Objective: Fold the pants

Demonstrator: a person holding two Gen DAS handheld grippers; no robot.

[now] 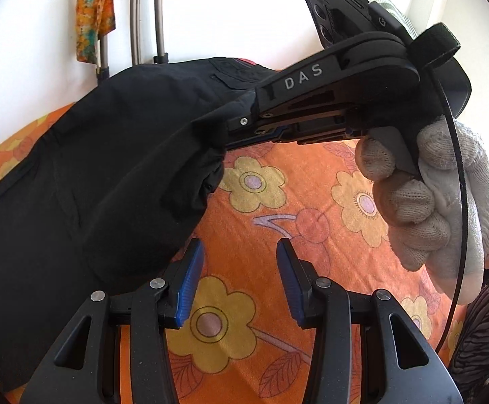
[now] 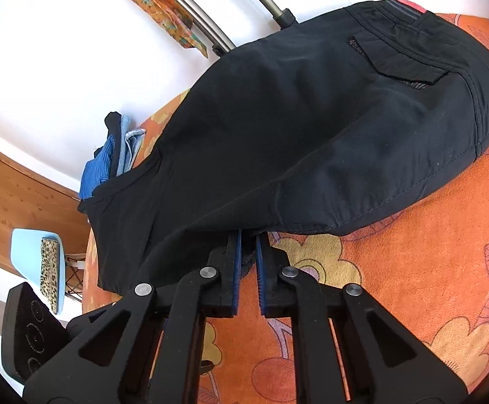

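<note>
Orange bedsheet printed with yellow flowers (image 2: 413, 269), curved grey metal rails (image 2: 190, 3), patterned orange cloth hanging on them (image 1: 94, 13), folded blue garments (image 2: 109, 165), pale blue chair (image 2: 25, 245), leopard-print case (image 2: 49, 269)

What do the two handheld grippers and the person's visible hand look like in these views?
Both grippers, left gripper and right gripper, are matte black frames with silver pivot pins and ribbed blue jaw pads. The right one carries white "DAS" lettering, a strapped-on camera module with a green light, and a thin black cable. The right hand wears a white knitted glove.
</note>
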